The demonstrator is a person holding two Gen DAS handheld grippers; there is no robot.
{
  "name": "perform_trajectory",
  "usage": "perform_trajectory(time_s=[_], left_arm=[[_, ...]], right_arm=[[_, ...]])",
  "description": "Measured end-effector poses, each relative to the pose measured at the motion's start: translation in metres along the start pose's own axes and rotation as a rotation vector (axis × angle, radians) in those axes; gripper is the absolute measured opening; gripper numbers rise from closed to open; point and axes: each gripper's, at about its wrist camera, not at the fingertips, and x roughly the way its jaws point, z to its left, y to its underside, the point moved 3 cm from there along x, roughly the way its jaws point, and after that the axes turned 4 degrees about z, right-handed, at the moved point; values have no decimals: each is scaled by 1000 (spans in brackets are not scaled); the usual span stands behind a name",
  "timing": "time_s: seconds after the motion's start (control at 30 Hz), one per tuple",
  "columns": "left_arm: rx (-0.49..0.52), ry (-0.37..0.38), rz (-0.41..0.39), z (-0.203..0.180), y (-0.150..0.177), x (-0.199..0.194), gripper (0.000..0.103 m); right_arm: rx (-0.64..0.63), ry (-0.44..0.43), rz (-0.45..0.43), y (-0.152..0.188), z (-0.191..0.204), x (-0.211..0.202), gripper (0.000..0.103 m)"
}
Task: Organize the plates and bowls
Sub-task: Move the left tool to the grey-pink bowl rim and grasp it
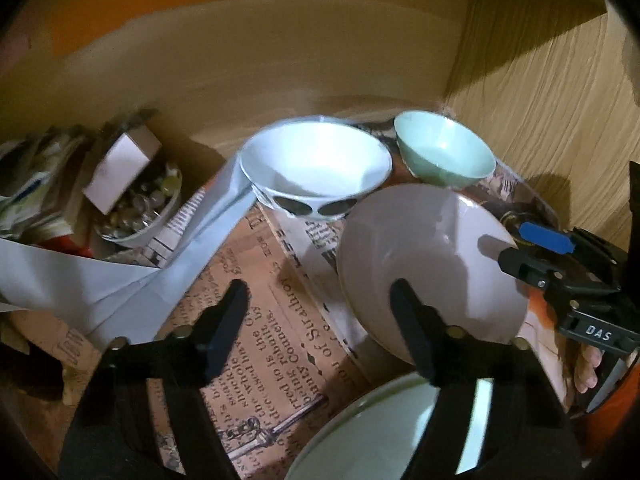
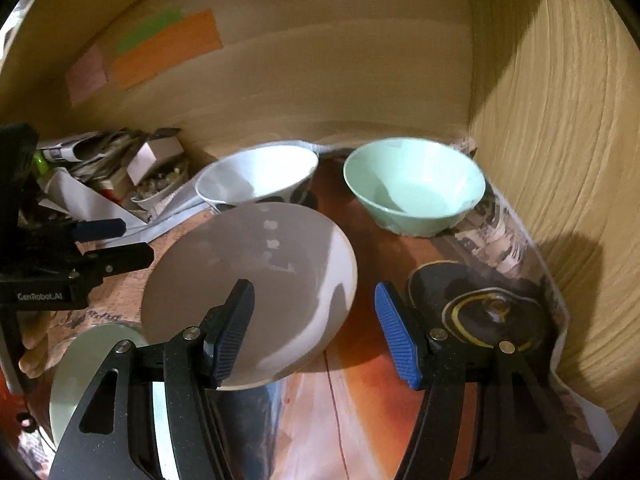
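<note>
I am holding both tongs over the papered shelf point(image 1: 256, 320), and both are pointing at the same tilted plate point(image 2: 256, 288).

In the right wrist view, the plate is filling the centre of the frame. It is lying left of the right tongs point(image 2: 314, 332): my left pad point(image 2: 236, 332) is overlapping its lower rim, while the blue pad point(image 2: 396, 340) is standing clear on the right. These jaws are about half open; whether the left pad is touching the plate I cannot tell.

In the left wrist view, the plate point(image 1: 420, 264) is sitting right of centre, so it is lying right of the left tongs point(image 1: 320, 320). The right finger point(image 1: 412, 328) is crossing its lower edge; the left finger is over bare paper. These jaws are also standing partly open, gripping nothing.

The white bowl point(image 1: 316, 168) and green bowl point(image 1: 444, 152) are standing upper centre, behind the plate. A second plate point(image 1: 380, 432) is lying at the lower edge.

I judge that the right tongs are nearer to a rim grip.
</note>
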Motion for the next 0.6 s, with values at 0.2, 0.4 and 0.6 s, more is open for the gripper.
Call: perform_trajectory(time_s=[0.2,0.4,0.6], left_arm=[[-2,48,69,2,-2,18,43],[10,82,89,1,-3,26,30],[40,107,98,-7,-5,31,17]], right_arm=[[2,-14,47,4,-3,14,40],[24,-33,85,6,-9,25,32],[17,-33,88,6,-6,29,27]])
